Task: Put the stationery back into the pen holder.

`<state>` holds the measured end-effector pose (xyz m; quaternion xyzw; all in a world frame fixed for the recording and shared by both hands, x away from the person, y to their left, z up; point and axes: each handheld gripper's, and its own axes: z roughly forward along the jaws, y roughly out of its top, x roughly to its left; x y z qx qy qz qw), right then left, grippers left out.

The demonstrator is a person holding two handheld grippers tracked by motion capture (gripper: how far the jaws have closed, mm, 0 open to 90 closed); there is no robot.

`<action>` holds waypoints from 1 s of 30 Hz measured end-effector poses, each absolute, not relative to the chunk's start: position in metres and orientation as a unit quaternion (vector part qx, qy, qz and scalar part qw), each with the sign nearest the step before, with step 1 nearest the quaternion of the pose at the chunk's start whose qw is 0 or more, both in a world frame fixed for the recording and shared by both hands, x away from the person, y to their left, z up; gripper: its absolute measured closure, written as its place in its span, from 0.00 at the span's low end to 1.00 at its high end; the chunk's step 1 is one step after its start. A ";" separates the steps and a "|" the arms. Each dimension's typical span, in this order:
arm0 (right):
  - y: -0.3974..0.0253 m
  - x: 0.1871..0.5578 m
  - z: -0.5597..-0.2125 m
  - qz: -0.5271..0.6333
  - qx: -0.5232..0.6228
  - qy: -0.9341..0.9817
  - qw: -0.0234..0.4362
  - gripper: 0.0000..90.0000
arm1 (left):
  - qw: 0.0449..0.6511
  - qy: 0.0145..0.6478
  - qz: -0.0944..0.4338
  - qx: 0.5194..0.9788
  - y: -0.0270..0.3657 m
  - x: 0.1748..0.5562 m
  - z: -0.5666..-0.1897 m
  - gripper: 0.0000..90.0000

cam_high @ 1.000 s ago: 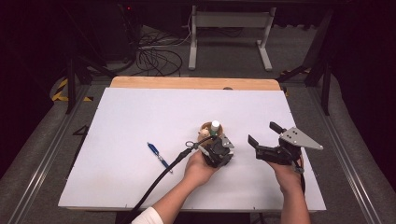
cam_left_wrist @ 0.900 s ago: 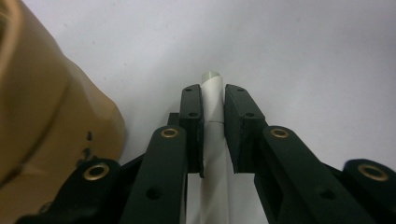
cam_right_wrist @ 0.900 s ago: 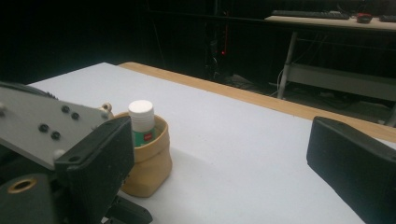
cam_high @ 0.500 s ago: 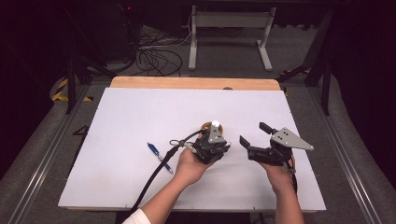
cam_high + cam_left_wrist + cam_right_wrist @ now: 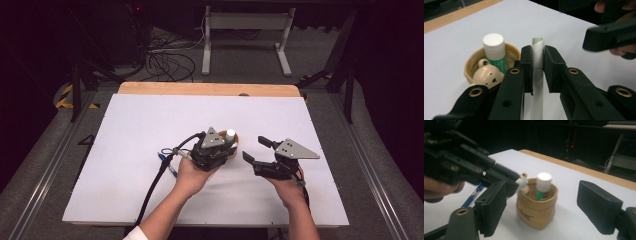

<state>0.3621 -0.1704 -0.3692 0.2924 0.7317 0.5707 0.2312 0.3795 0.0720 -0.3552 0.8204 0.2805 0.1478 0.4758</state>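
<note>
White and thin, the pen (image 5: 538,57) is sitting squeezed between the jaws of your left gripper (image 5: 538,65), just beside the tan pouch (image 5: 474,63) holding a glue stick (image 5: 494,51) and a little bear charm (image 5: 486,75). You are tilting your left hand (image 5: 191,175) toward that pouch. Your right gripper (image 5: 256,150) is waiting nearby with jaws wide apart, gripping nothing.
</note>
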 end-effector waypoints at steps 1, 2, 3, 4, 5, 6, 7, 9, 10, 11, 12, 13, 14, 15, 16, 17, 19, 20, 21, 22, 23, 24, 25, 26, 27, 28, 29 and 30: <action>-0.168 0.362 -0.370 0.570 0.289 0.735 0.226 0.29 | 0.478 0.281 0.150 0.818 0.074 0.379 -0.354 0.87; -0.165 0.362 -0.371 0.570 0.286 0.737 0.222 0.30 | 0.481 0.282 0.150 0.817 0.076 0.379 -0.353 0.87; -0.163 0.362 -0.372 0.571 0.282 0.740 0.217 0.31 | 0.483 0.284 0.150 0.814 0.077 0.378 -0.352 0.87; -0.163 0.362 -0.372 0.571 0.282 0.740 0.217 0.31 | 0.487 0.284 0.152 0.812 0.079 0.378 -0.352 0.87; -0.160 0.362 -0.373 0.571 0.279 0.742 0.212 0.31 | 0.489 0.282 0.153 0.811 0.081 0.378 -0.351 0.87; -0.157 0.362 -0.374 0.571 0.276 0.745 0.206 0.32 | 0.491 0.286 0.152 0.808 0.082 0.377 -0.350 0.87; -0.149 0.362 -0.377 0.569 0.270 0.751 0.196 0.33 | 0.494 0.284 0.154 0.807 0.083 0.377 -0.350 0.87; -0.146 0.362 -0.378 0.568 0.266 0.755 0.193 0.33 | 0.498 0.284 0.152 0.805 0.085 0.376 -0.349 0.87; -0.142 0.362 -0.379 0.567 0.262 0.758 0.189 0.33 | 0.500 0.287 0.153 0.802 0.086 0.376 -0.348 0.87; -0.139 0.362 -0.381 0.565 0.258 0.762 0.185 0.34 | 0.502 0.287 0.154 0.801 0.086 0.375 -0.348 0.87; -0.132 0.361 -0.383 0.562 0.253 0.767 0.177 0.35 | 0.504 0.288 0.153 0.800 0.087 0.375 -0.347 0.87; -0.128 0.361 -0.385 0.559 0.251 0.771 0.174 0.36 | 0.505 0.287 0.153 0.799 0.088 0.374 -0.347 0.87; -0.125 0.360 -0.386 0.558 0.249 0.773 0.171 0.36 | 0.510 0.284 0.155 0.797 0.089 0.374 -0.346 0.87; -0.125 0.360 -0.386 0.558 0.249 0.773 0.171 0.36 | 0.510 0.284 0.155 0.797 0.089 0.374 -0.346 0.87; -0.121 0.360 -0.388 0.556 0.247 0.776 0.167 0.38 | 0.515 0.283 0.152 0.794 0.090 0.373 -0.346 0.87; -0.121 0.360 -0.388 0.556 0.247 0.776 0.167 0.38 | 0.515 0.283 0.152 0.794 0.090 0.373 -0.346 0.87; -0.117 0.360 -0.389 0.556 0.245 0.778 0.161 0.39 | 0.521 0.284 0.151 0.791 0.091 0.373 -0.346 0.87; -0.113 0.359 -0.391 0.556 0.245 0.779 0.156 0.41 | 0.523 0.281 0.153 0.790 0.092 0.372 -0.345 0.87; -0.112 0.359 -0.392 0.556 0.245 0.779 0.154 0.43 | 0.523 0.281 0.153 0.790 0.092 0.372 -0.345 0.87; -0.110 0.359 -0.392 0.556 0.246 0.779 0.153 0.45 | 0.528 0.284 0.149 0.787 0.091 0.371 -0.345 0.87; -0.108 0.359 -0.393 0.555 0.246 0.780 0.152 0.47 | 0.528 0.281 0.152 0.787 0.092 0.371 -0.345 0.87; -0.108 0.359 -0.393 0.555 0.246 0.780 0.152 0.47 | 0.531 0.280 0.149 0.786 0.092 0.371 -0.345 0.87; -0.105 0.359 -0.395 0.556 0.248 0.779 0.149 0.49 | 0.535 0.280 0.147 0.784 0.091 0.370 -0.345 0.87; -0.104 0.359 -0.396 0.556 0.249 0.779 0.147 0.51 | 0.535 0.280 0.147 0.784 0.091 0.370 -0.345 0.87; -0.104 0.359 -0.396 0.556 0.249 0.779 0.147 0.51 | 0.536 0.279 0.145 0.783 0.091 0.370 -0.345 0.87; -0.103 0.359 -0.396 0.556 0.250 0.779 0.147 0.52 | 0.538 0.278 0.145 0.782 0.090 0.369 -0.345 0.87; -0.101 0.359 -0.398 0.557 0.254 0.777 0.144 0.54 | 0.539 0.276 0.148 0.782 0.091 0.369 -0.344 0.87; -0.101 0.359 -0.398 0.557 0.254 0.777 0.144 0.54 | 0.539 0.276 0.148 0.782 0.091 0.369 -0.344 0.87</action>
